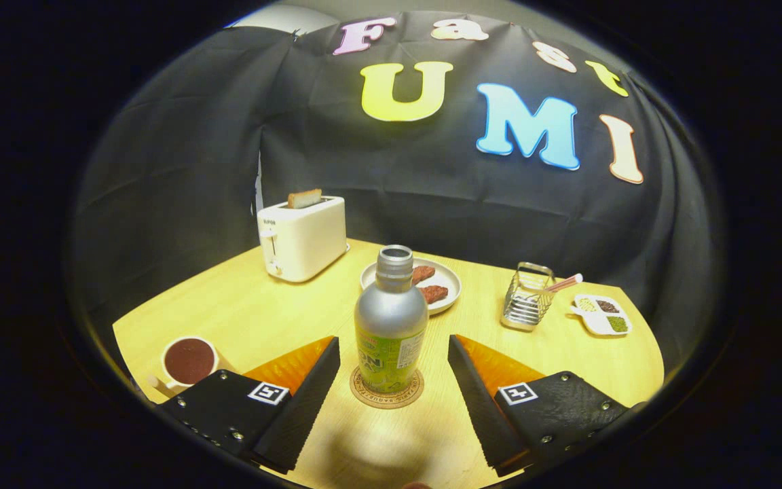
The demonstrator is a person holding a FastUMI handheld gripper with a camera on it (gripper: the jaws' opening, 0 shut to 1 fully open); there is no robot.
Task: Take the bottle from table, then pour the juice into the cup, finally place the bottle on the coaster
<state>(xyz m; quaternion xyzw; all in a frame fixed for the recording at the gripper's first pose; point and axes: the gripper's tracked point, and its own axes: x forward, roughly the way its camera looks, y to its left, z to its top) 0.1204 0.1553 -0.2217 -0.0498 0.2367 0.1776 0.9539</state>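
In the gripper view, the gripper (pixel 394 353) is held wide, its fingers (pixel 309 380) standing clear on either side of the bottle (pixel 391 322). The bottle is set upright and uncapped on the round coaster (pixel 387 397), between the fingertips, on the wooden worktop (pixel 248 305). A cup (pixel 189 362) filled with dark juice is seen beside the left finger. Beyond the bottle, a plate (pixel 447 280), a toaster (pixel 303 236) and a wire rack (pixel 528 297) are seen.

Brushed silver metal bottle (pixel 391 319) with glossy green label; round cork coaster (pixel 387 394), matt; pale smooth wooden table (pixel 262 305); glossy cream plastic toaster (pixel 303 238); shiny wire metal rack (pixel 527 299).
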